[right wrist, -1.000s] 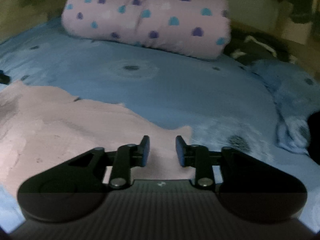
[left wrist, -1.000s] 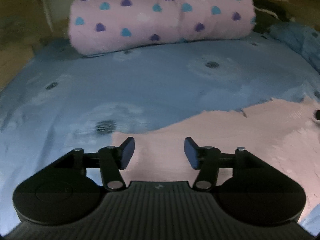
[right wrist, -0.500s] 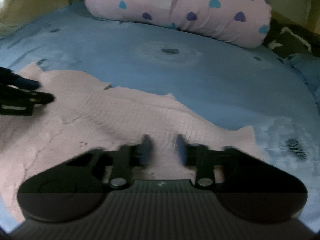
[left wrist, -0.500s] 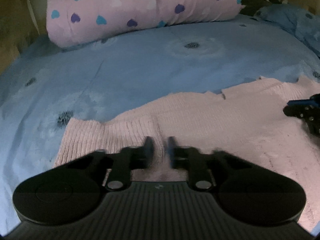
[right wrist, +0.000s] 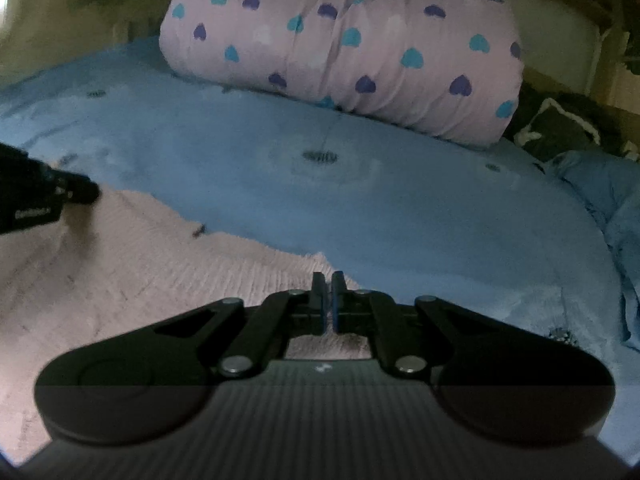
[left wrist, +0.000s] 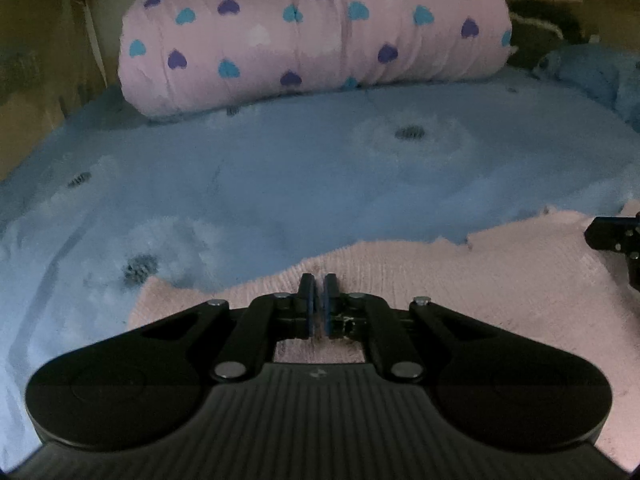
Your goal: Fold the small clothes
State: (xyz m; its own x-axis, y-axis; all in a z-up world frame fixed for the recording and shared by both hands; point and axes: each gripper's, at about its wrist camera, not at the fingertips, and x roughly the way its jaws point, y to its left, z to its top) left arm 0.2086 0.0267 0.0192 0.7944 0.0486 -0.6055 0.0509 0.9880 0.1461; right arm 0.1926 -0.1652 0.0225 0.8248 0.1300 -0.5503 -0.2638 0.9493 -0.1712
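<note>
A pale pink knitted garment (left wrist: 460,280) lies flat on the blue bedsheet (left wrist: 320,168), its ribbed far edge facing the pillow. My left gripper (left wrist: 319,280) is shut on that edge near its left corner, with the knit pinched between the blue pads. In the right wrist view the garment (right wrist: 140,272) spreads to the left. There my right gripper (right wrist: 327,278) is shut on the same edge near its right corner. Each gripper shows at the rim of the other's view: the right gripper (left wrist: 616,236) and the left gripper (right wrist: 60,192).
A fat pink pillow with blue and purple hearts (left wrist: 312,36) lies across the head of the bed. A crumpled blue blanket (right wrist: 612,200) and a dark bundle (right wrist: 560,128) sit at the right side. Bare sheet stretches between garment and pillow.
Both grippers moved forward and down onto the garment's far edge, and their jaws went from open to shut on the knit. The other gripper has come into each view.
</note>
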